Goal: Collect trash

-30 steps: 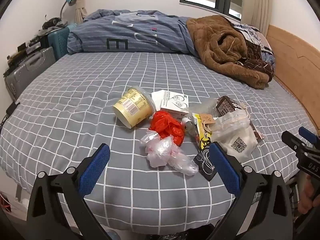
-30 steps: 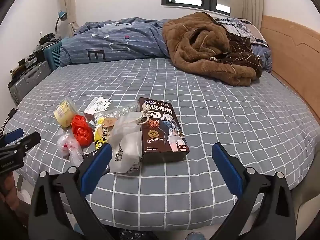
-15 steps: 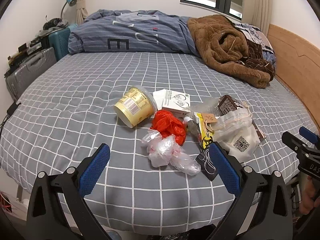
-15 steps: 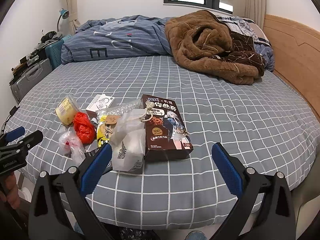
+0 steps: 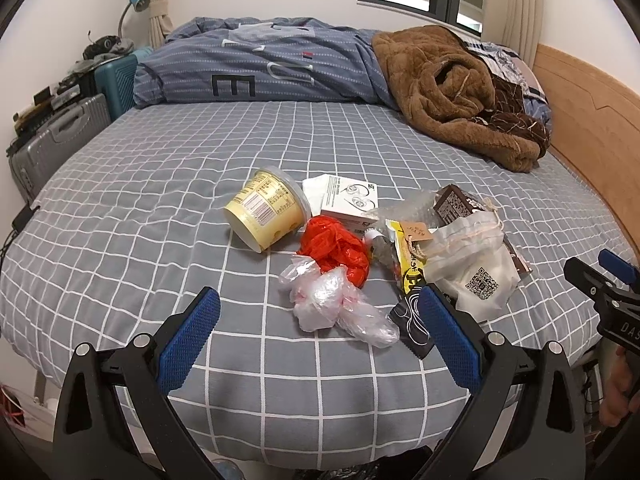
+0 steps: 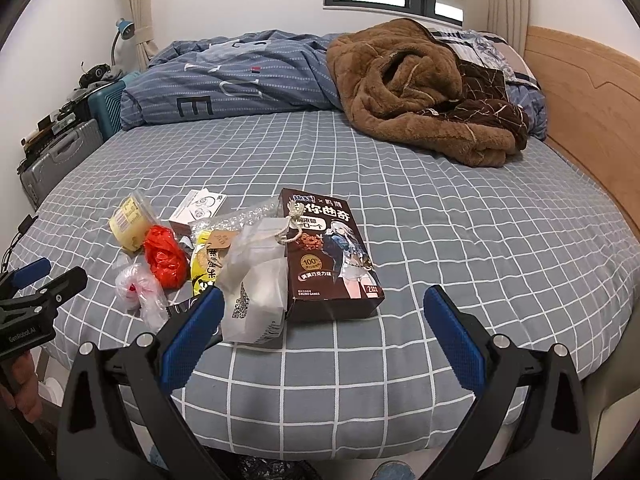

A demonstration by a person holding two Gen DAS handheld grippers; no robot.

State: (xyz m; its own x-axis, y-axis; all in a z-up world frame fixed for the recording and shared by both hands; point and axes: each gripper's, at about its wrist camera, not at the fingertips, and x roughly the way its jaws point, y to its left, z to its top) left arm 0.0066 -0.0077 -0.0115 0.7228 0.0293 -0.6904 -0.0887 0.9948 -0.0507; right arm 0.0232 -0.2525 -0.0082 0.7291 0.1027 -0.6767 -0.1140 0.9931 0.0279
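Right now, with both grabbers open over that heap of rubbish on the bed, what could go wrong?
Three likely snags. The clear plastic bag is thin and crumpled, so it may slip from the jaws. The yellow tub lies on its side and might roll away when nudged. The white pouch leans on the brown box with wrappers beside it, so pulling one piece could drag others toward the bed's edge.

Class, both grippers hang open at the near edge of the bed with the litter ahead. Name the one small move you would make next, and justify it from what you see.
Probably ease the left gripper forward and down over the clear crumpled plastic bag. Its jaws stand open and empty, and that bag is the nearest piece, lying loose between the pads on the grey checked sheet. The right gripper is also open.
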